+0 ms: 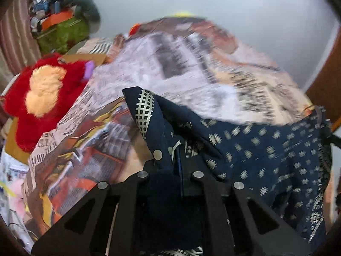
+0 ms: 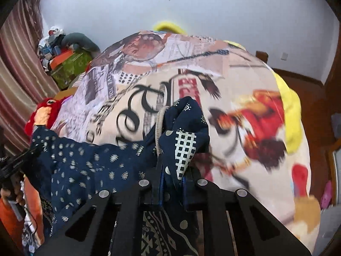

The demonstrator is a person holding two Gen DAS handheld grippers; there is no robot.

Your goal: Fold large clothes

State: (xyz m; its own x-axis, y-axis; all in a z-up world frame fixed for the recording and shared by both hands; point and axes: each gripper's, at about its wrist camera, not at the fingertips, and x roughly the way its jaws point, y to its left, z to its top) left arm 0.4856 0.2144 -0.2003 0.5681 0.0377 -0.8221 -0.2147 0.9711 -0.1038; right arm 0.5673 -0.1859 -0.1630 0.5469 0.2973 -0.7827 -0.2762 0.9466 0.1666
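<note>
Where the left wrist looks out, a bed (image 1: 191, 68) under a newspaper-print sheet fills the room below a pale wall, a red plush toy (image 1: 42, 98) at its edge. The left tongs (image 1: 170, 160) are clamped on a corner of the navy patterned garment (image 1: 266, 149), which stretches away rightward. From the right wrist, the same bed (image 2: 245, 81) meets a striped curtain (image 2: 19, 81); the right tongs (image 2: 170, 170) pinch another garment (image 2: 85, 166) corner, cloth running leftward.

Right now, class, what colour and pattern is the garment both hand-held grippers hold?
Navy blue garment with small pale motifs; clearest in the right wrist view.
</note>
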